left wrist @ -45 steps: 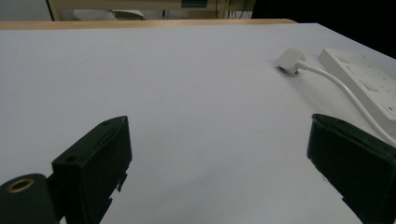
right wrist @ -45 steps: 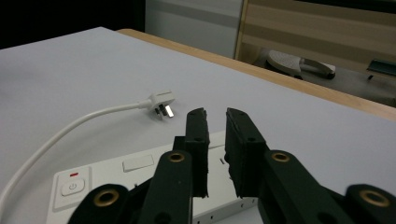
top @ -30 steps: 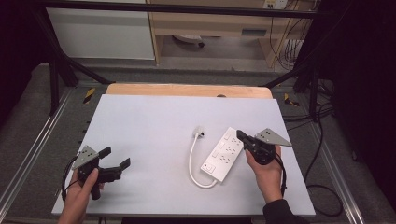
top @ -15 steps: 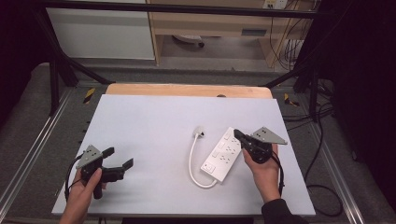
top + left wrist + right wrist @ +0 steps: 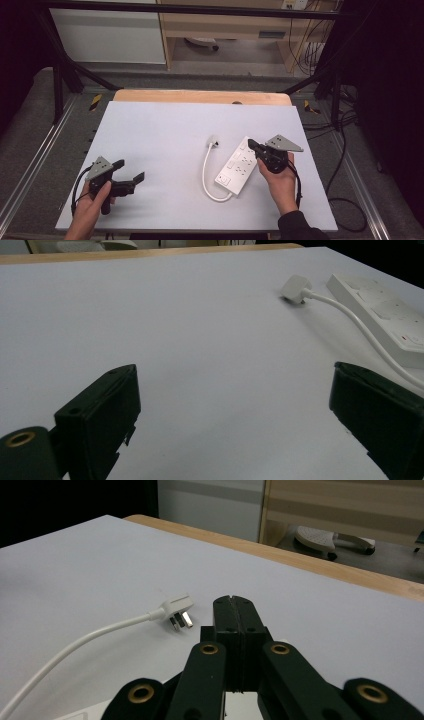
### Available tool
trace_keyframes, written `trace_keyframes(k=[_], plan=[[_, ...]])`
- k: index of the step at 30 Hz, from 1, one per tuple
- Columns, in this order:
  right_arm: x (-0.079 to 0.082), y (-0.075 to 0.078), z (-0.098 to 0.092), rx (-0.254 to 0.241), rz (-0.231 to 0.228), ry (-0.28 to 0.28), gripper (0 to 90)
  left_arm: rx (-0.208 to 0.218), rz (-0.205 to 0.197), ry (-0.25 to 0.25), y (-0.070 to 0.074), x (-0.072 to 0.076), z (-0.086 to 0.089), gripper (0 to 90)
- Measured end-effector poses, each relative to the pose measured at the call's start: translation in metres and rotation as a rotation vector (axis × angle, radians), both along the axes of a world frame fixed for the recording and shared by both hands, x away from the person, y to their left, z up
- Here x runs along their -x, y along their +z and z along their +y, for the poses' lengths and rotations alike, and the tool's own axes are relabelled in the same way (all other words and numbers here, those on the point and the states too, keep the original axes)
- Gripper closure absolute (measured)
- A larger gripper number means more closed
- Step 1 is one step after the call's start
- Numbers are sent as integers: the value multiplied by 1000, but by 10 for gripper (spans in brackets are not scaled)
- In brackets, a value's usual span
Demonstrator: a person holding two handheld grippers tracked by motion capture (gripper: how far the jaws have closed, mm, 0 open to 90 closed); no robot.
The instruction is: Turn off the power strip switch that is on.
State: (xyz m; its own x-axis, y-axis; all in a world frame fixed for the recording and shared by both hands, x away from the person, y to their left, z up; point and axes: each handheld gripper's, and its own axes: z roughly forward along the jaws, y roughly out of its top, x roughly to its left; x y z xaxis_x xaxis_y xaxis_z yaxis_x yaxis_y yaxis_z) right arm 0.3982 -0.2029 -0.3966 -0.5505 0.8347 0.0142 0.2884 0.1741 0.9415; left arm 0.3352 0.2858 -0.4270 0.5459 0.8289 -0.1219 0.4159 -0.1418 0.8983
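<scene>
Little has shifted since a second ago: both hands hold about where they were. The white power strip (image 5: pixel 241 165) lies on the right half of the bench (image 5: pixel 160 135), its cord (image 5: pixel 205 172) curving to the plug (image 5: pixel 214 141) farther off. The right claw (image 5: pixel 251 144) hovers clenched over the strip's far end, gripping nothing. Near left, the left claw (image 5: pixel 129 170) sits released, well apart.

White power strip (image 5: pixel 239 165) flat on the table's right half, cord (image 5: pixel 205 172) looping left to plug (image 5: pixel 214 140).

Left tool (image 5: pixel 131 170) held low, jaws spread wide; right tool (image 5: pixel 251 145) jaws pressed together.
</scene>
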Motion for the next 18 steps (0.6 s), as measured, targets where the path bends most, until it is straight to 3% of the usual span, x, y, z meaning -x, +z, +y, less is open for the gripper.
trace_keyframes(k=[9,13,18], plan=[[-4,-1,3,-7,14,-3,900,-22,-6,7,-1,7,0,55],[-4,-4,7,-1,26,-2,900,-52,-1,12,-3,8,1,55],[-5,-6,7,11,27,0,900,-49,-4,17,-3,9,0,55]])
